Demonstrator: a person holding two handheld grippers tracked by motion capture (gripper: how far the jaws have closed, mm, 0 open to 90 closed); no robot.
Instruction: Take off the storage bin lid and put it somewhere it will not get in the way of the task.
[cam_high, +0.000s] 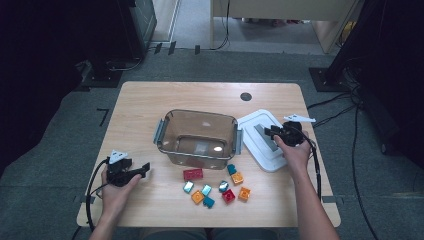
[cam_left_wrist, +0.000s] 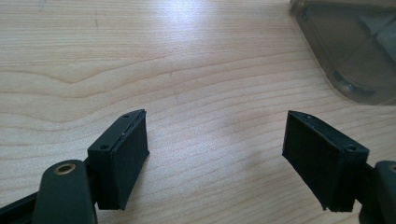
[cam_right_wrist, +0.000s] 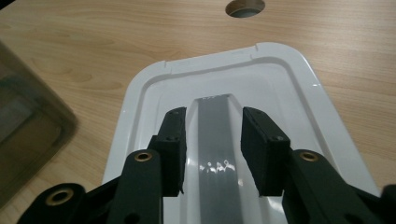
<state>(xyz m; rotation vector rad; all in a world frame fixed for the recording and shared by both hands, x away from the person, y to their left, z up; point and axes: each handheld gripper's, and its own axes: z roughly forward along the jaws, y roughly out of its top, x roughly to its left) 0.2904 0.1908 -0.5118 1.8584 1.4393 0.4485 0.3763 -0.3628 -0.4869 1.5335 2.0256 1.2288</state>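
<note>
Pale wood grain runs across the desk (cam_high: 150, 110), which stands on grey carpet with dark cables trailing at its right side.

At the right, the right claw (cam_right_wrist: 212, 144) hangs low over the white lid (cam_right_wrist: 299, 88), its jaws set either side of the lid's raised grey handle strip (cam_right_wrist: 217, 140). A narrow gap shows on each side of the strip, so the pads are not pressing on it. The lid lies flat on the desk, just right of the clear smoky bin (cam_high: 197, 137), whose near corner shows at the left edge of the right gripper view. A round cable hole (cam_right_wrist: 244, 7) sits in the desk beyond the lid.

At the near left edge, the left claw (cam_left_wrist: 215, 149) rests with its jaws spread wide over bare wood, nothing between them.

Small coloured blocks (cam_high: 215, 187) lie scattered in front of the bin.
</note>
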